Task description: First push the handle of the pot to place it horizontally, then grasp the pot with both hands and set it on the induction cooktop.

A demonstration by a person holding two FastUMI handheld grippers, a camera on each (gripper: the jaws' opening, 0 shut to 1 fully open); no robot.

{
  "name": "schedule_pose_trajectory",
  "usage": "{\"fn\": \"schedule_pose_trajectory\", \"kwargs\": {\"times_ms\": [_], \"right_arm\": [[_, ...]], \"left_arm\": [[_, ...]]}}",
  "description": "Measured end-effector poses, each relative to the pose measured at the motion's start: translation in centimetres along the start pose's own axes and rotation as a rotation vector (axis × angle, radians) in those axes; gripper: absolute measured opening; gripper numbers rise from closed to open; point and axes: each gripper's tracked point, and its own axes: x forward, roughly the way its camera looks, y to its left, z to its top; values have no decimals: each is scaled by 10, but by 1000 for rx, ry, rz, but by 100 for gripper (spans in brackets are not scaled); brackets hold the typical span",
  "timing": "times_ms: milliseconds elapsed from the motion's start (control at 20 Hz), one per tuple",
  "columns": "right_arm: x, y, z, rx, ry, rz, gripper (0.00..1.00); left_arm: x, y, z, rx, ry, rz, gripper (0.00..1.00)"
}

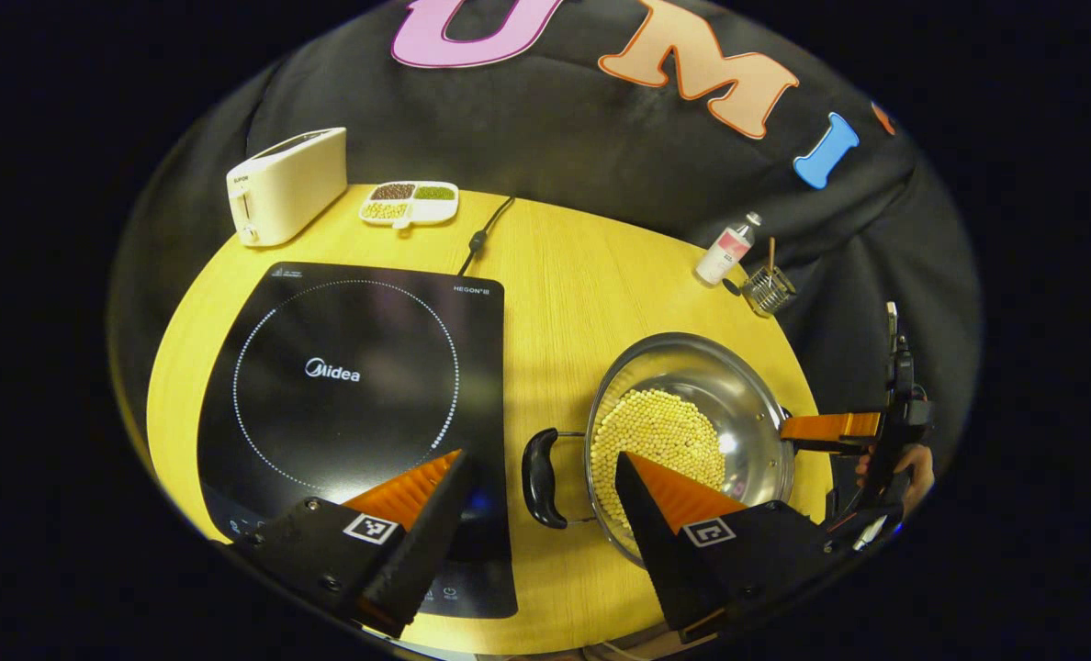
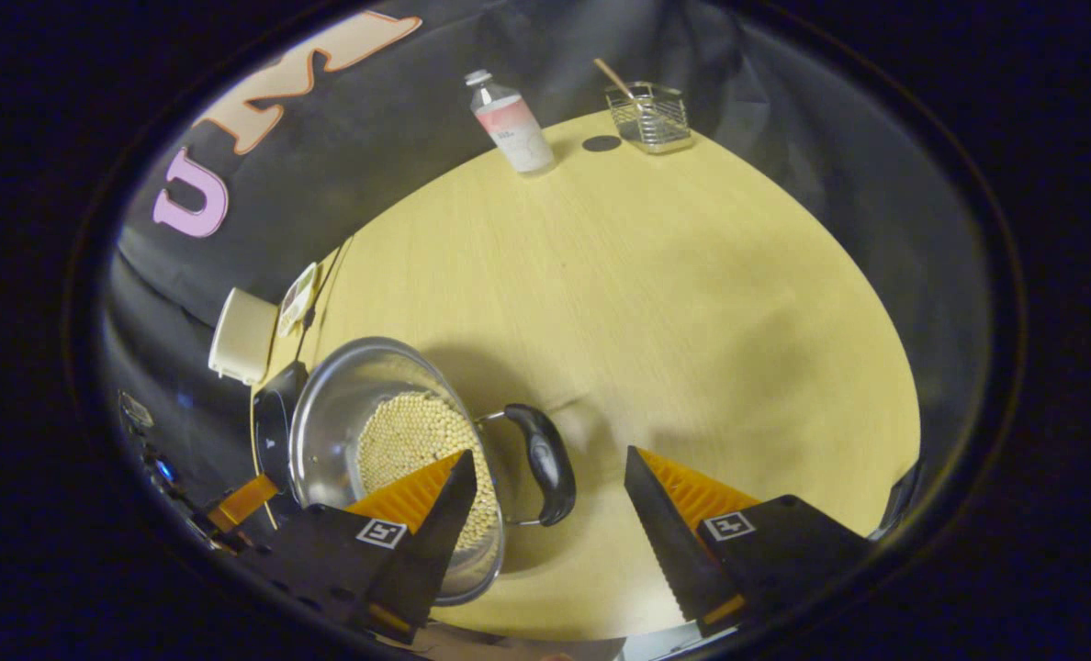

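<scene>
Steel is what I see first: one pot (image 1: 692,431) on the yellow wood-grain tabletop (image 1: 564,275), just beside the one black induction cooktop (image 1: 353,386) and not on it. Pale yellow beans (image 1: 660,441) cover part of the pot's bottom. I count two black handles on it: one (image 1: 542,477) on the side facing the cooktop, the other (image 2: 545,464) on the far side, seen from the right gripper view.

Past the cooktop from the pot stand one cream toaster (image 1: 286,185) and one white divided tray (image 1: 410,203) with three fills, dark, green and pale; I can't tell what they are from here. A black cord (image 1: 483,237) runs from the cooktop toward the booth's black cloth wall. Beyond the pot, at the tabletop's edge, are one small bottle (image 2: 511,123) and one wire basket (image 2: 650,117) with a stick standing in it.

My left gripper (image 1: 541,496) hangs with its jaws wide, straddling the cooktop-side handle without touching it. My right gripper (image 2: 550,491) has its jaws wide too, one finger over the pot's rim, the other handle between them, nothing gripped.
</scene>
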Motion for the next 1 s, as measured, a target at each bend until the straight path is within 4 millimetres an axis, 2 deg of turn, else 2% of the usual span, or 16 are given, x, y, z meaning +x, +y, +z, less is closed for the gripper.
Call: {"fn": "schedule_pose_trajectory", "kwargs": {"times_ms": [200,450,550,650,700,750,850,900,950,1000], "right_arm": [[9,2,-3,-40,45,60,92],[17,6,-3,-38,87,122,92],[20,7,-4,-43,107,134,88],[20,7,-6,-76,121,136,88],[22,6,-6,-98,124,136,98],[23,6,-6,-116,127,135,98],[28,7,-4,-122,136,139,98],[28,8,-3,-116,140,145,98],[30,13,-2,-104,145,165,98],[31,15,-3,-103,150,167,78]], "left_arm": [[11,2,-8,-8,64,-6,96],[22,-12,-20,-38,121,-31,96],[26,-14,-24,-39,151,-28,95],[31,-16,-24,-40,160,-30,94],[33,-17,-23,-46,166,-34,99],[36,-18,-23,-54,174,-36,93],[42,-18,-22,-65,186,-39,96],[44,-18,-22,-65,195,-37,89],[46,-18,-20,-59,197,-41,88],[48,-18,-19,-53,200,-43,92]]}}
